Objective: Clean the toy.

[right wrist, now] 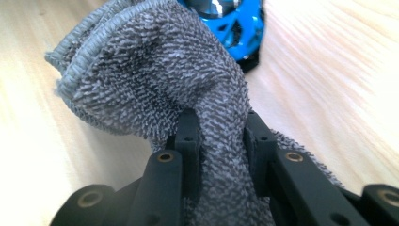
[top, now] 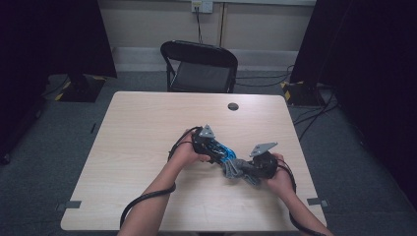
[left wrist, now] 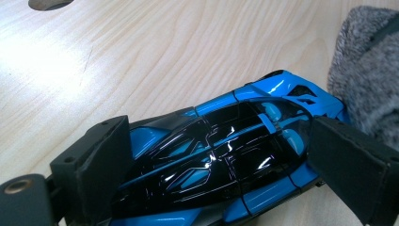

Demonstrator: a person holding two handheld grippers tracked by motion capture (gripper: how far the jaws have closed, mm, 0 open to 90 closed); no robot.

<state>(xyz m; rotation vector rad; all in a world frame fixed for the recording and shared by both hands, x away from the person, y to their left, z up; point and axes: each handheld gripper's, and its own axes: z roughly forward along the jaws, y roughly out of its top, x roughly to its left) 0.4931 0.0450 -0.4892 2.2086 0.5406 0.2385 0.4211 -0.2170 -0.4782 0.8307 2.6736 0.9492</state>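
Step in hand, as judged: wiping the glossy blue-and-black toy sports car [left wrist: 221,160] with a bunched grey terry cloth [right wrist: 155,80].

Left gripper [top: 212,147], centre of the high view: jaws pinch the car across its body, one pad on each flank. The car sits low over the pale wood-grain table [top: 147,137], lower centre of the left gripper view.

Right gripper [top: 251,169], just right of it: jaws pressed together on the cloth, the wad bulging out past the tips.

Cloth meets the car's end at the upper right of the left gripper view.

To do it well: keep the car clamped steady, sweep with the loose wad only, keep hard jaw tips off the shiny canopy, use light pressure.
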